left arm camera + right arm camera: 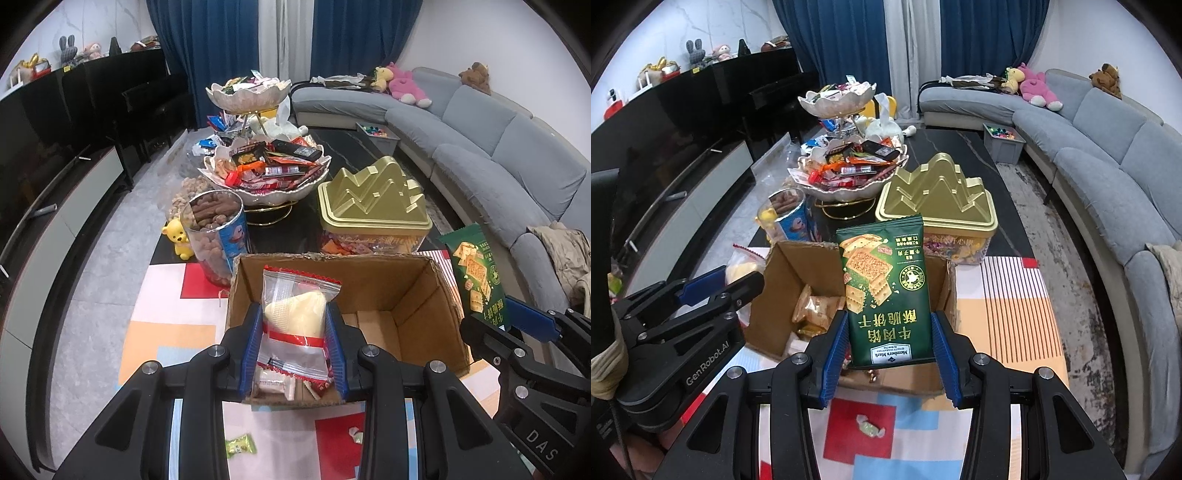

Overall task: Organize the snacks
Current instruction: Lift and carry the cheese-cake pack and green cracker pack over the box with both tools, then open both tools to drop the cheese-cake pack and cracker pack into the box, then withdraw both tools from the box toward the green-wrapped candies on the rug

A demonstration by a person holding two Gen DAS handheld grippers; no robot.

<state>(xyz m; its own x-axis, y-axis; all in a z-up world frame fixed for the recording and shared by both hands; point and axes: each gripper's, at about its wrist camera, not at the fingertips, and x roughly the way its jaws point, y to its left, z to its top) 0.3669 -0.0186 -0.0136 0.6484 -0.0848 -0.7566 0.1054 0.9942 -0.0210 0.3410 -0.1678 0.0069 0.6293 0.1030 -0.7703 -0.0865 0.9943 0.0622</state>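
My left gripper (295, 321) is shut on a clear packet with a pale yellow cake (295, 314) and holds it over the near left part of an open cardboard box (417, 291). My right gripper (889, 332) is shut on a green cracker packet (886, 291), upright over the same box (783, 295). The green packet also shows at the right of the left wrist view (476, 273). Several small snack packets (812, 310) lie in the box. The left gripper appears at the left of the right wrist view (713, 284).
Behind the box stand a clear tub of brown snacks (218, 232), a two-tier shell dish stand full of snacks (266, 170) and a gold-lidded tub (373, 206). Loose candies (240, 445) (870, 428) lie on the patterned cloth in front. A grey sofa (498, 147) runs along the right.
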